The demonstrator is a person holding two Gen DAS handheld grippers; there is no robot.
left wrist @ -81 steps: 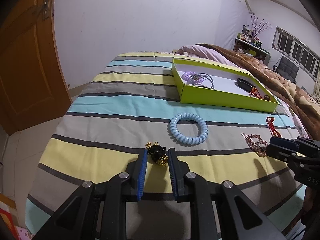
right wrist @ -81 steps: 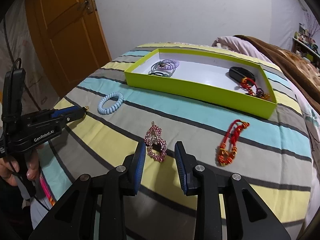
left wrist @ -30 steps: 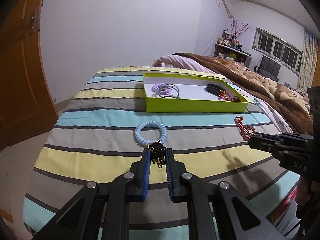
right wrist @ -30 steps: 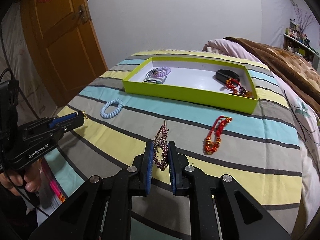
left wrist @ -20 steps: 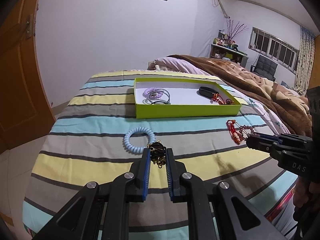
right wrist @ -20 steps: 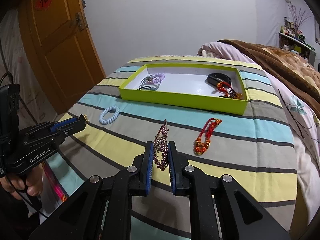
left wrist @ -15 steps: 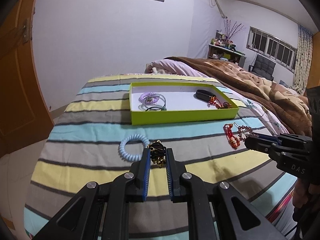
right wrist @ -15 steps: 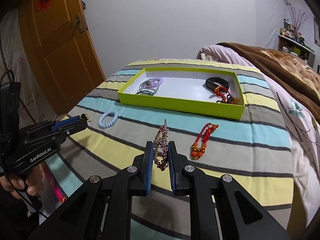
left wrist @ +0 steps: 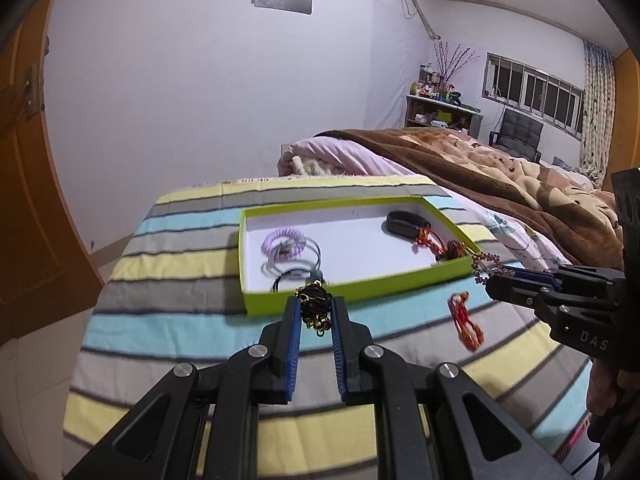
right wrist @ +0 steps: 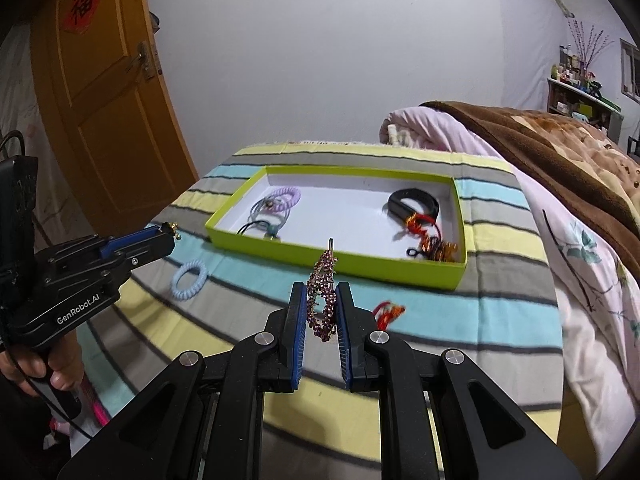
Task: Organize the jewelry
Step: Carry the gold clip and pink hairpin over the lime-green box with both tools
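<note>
Now the black-and-gold hair tie (left wrist: 316,307), clamped in the left gripper (left wrist: 316,312), hangs just before the green box (left wrist: 400,280), nearer than earlier. Likewise the right gripper (right wrist: 322,308) pinches the rhinestone clip (right wrist: 322,296), lifted off the striped bedspread (right wrist: 500,320).

Home bedroom: striped bed (left wrist: 168,320), blanket (left wrist: 460,160).

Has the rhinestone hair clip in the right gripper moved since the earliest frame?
Yes. The rhinestone hair clip, clamped in the right gripper, left the striped bedspread and rose toward the green box.
</note>
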